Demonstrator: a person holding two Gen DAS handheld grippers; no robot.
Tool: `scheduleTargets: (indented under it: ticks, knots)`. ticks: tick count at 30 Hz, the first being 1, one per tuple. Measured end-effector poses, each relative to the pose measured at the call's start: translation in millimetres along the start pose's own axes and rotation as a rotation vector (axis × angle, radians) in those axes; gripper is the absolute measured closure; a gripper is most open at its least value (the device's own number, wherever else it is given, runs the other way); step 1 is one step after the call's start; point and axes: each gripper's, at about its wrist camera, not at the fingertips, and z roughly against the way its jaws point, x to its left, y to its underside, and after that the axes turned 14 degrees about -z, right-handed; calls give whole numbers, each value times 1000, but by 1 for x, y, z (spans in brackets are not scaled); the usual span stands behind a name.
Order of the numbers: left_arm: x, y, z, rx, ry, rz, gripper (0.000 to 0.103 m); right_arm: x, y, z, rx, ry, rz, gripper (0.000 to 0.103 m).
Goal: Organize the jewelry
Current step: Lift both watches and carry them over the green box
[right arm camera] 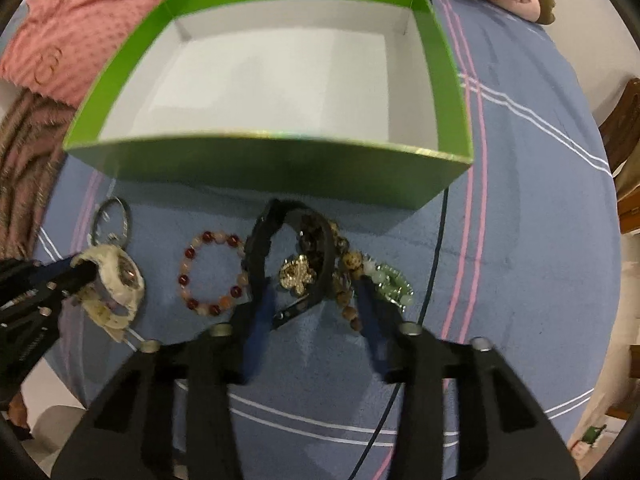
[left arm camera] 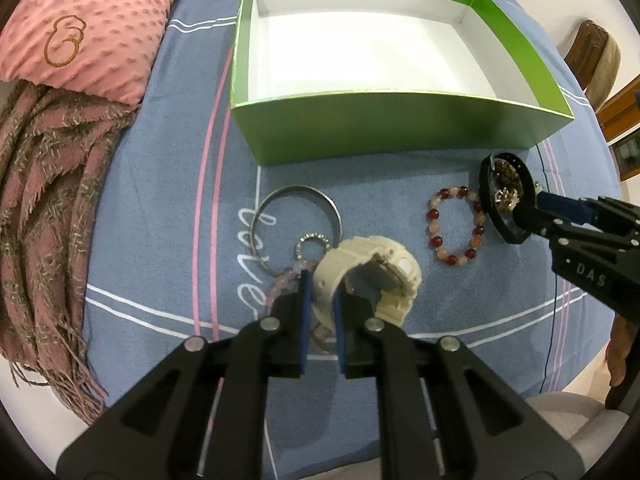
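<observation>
An empty green box (left arm camera: 400,128) with a white inside stands on the blue sheet. In front of it lie a silver bangle (left arm camera: 296,189), a small sparkly ring (left arm camera: 314,236), a pink bead bracelet (left arm camera: 280,284) and a red bead bracelet (left arm camera: 436,240). My left gripper (left arm camera: 322,304) is shut on the strap of a cream watch (left arm camera: 376,276). My right gripper (right arm camera: 314,312) points down, open, and straddles a black band (right arm camera: 260,248) standing on edge. A gold cross charm (right arm camera: 298,276) and brown beads (right arm camera: 350,264) lie between its fingers. A green bead bracelet (right arm camera: 392,280) lies just right of them.
A pink dotted blanket (left arm camera: 88,28) and a fringed scarf (left arm camera: 44,208) lie at the left edge of the blue striped sheet (left arm camera: 160,200). A thin dark cable (right arm camera: 436,240) runs down the sheet right of the jewelry. A wooden chair (left arm camera: 592,56) stands beyond the right side.
</observation>
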Motion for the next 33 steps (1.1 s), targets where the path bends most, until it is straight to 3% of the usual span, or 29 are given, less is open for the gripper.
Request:
scheduleTargets:
  ticks: [3, 5, 6, 7, 14, 16, 22, 33]
  knots:
    - [1, 1, -5, 0, 3, 5, 92, 3, 1, -3, 9, 6, 6, 70]
    - [3, 2, -7, 3, 7, 10, 92, 3, 1, -1, 7, -2, 4, 80]
    - [4, 2, -9, 8, 9, 13, 92, 4, 1, 0, 9, -5, 3, 93]
    - [5, 3, -10, 12, 13, 16, 92, 4, 1, 1, 10, -4, 2, 94]
    - [10, 2, -24, 32, 39, 24, 89, 6, 8, 5, 5, -19, 1, 95]
    - [12, 2, -25, 31, 54, 35, 95, 7, 8, 6, 1, -22, 2, 95]
    - [18, 1, -14, -6, 74, 36, 97, 4, 9, 20, -26, -30, -1, 95]
    - [5, -22, 56, -126, -46, 0, 96, 16, 13, 32, -50, -9, 42, 95]
